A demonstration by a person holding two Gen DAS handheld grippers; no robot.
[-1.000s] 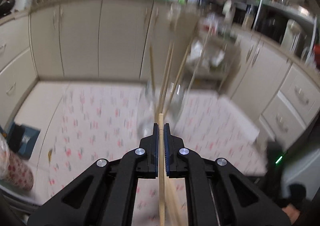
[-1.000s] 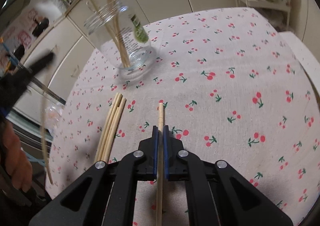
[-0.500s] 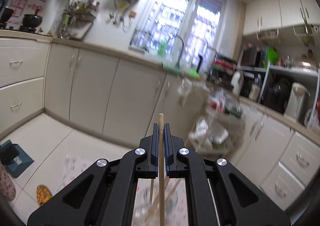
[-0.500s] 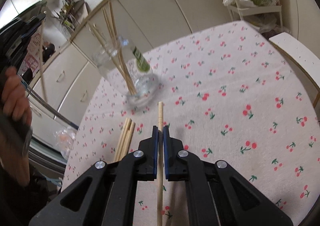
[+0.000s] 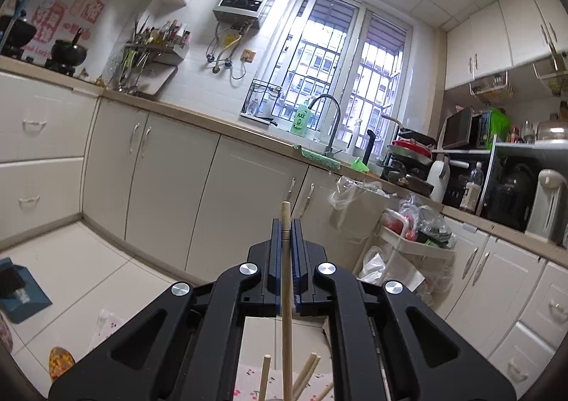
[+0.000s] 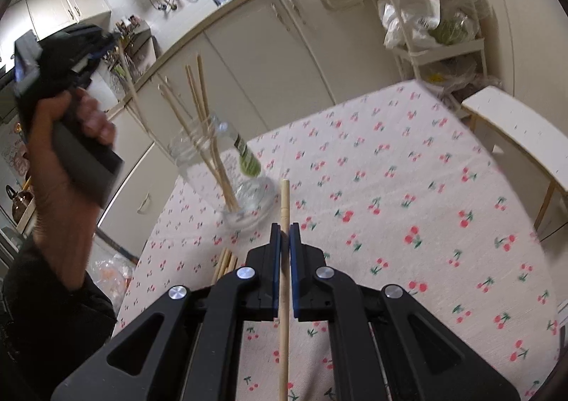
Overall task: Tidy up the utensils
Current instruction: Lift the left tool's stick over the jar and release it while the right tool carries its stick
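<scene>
My left gripper point(image 5: 286, 223) is shut on a wooden chopstick point(image 5: 286, 294) and points up at the kitchen wall; chopstick tops point(image 5: 309, 372) show below it. In the right wrist view the left gripper point(image 6: 103, 42) is raised at the upper left, its chopstick point(image 6: 129, 85) slanting down towards a clear glass jar point(image 6: 227, 173) that holds several chopsticks on the cherry-print tablecloth point(image 6: 408, 195). My right gripper point(image 6: 284, 230) is shut on another chopstick point(image 6: 284, 276), held above the cloth just in front of the jar. Loose chopsticks point(image 6: 224, 264) lie on the cloth to its left.
A white bench point(image 6: 518, 131) stands at the table's right edge. A white trolley with bags point(image 6: 433, 28) and cream cabinets point(image 5: 170, 188) stand behind the table. A sink and tap point(image 5: 330, 131) sit under the window.
My left gripper has tilted up from the table to face the window wall, chopstick still held. My right gripper has lifted and moved closer to the jar with its chopstick.
</scene>
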